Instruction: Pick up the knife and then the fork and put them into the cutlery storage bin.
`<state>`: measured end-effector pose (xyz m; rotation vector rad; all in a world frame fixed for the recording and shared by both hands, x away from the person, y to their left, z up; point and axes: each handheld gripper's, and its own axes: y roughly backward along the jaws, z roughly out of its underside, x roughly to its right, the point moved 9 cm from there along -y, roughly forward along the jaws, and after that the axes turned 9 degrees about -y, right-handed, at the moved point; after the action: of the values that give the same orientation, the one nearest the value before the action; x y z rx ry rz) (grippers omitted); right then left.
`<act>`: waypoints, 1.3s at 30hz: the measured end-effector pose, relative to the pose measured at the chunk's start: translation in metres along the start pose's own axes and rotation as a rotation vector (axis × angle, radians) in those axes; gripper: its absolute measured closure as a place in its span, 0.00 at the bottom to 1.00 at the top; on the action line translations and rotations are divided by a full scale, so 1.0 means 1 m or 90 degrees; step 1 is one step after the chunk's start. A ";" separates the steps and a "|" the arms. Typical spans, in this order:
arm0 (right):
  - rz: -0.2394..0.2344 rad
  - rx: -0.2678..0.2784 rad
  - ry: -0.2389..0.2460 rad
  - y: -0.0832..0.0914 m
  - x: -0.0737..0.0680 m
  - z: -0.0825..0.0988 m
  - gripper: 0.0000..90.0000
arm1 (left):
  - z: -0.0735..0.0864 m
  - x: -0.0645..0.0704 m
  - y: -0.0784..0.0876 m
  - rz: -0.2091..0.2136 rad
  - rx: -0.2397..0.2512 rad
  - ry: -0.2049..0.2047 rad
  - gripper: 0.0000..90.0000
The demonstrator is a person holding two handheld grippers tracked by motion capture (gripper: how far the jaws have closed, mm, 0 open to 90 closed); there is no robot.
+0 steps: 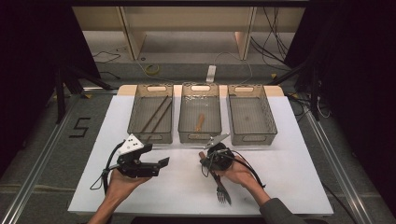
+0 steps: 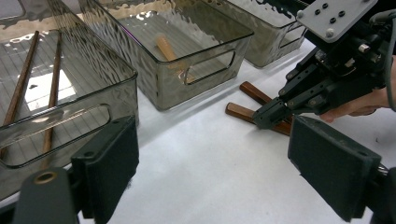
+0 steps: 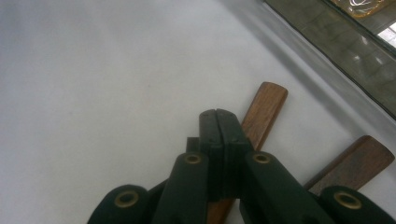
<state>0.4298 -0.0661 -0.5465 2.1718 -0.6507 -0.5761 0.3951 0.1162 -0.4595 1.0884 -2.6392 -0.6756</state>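
Two wooden handles (image 2: 254, 92) (image 2: 240, 112) lie side by side on the white table top, just in front of the middle basket. In the high view one of them ends in fork tines (image 1: 223, 193) near the front edge. My right gripper (image 3: 218, 116) is shut, its jaws pressed together with nothing between them, and its tips rest over one brown handle (image 3: 264, 105). The second handle (image 3: 355, 156) lies beside it. The same gripper (image 2: 268, 114) shows in the left gripper view. My left gripper (image 2: 219, 172) is open and empty and hovers at the front left (image 1: 156, 156).
Three smoky clear baskets stand in a row at the back. The left basket (image 1: 150, 137) holds two dark chopsticks (image 1: 156, 114), the middle one (image 1: 200, 137) a short wooden piece (image 1: 200, 122), and the right one (image 1: 252, 138) nothing. The white board (image 1: 289, 177) ends at the front.
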 end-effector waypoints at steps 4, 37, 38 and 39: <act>0.007 -0.006 0.006 -0.001 -0.001 0.000 1.00 | 0.001 0.000 0.000 -0.001 -0.004 -0.004 0.17; 0.098 -0.073 -0.067 0.036 0.054 0.034 1.00 | 0.000 -0.001 0.003 -0.011 0.003 -0.008 0.17; 0.098 -0.076 -0.074 0.039 0.056 0.036 1.00 | 0.000 -0.001 0.003 -0.011 0.003 -0.008 0.17; 0.097 -0.078 -0.078 0.041 0.056 0.038 1.00 | 0.000 -0.001 0.003 -0.011 0.003 -0.009 0.17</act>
<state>0.4399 -0.1449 -0.5479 1.9648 -0.8170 -0.6531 0.3939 0.1194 -0.4583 1.1141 -2.6471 -0.6825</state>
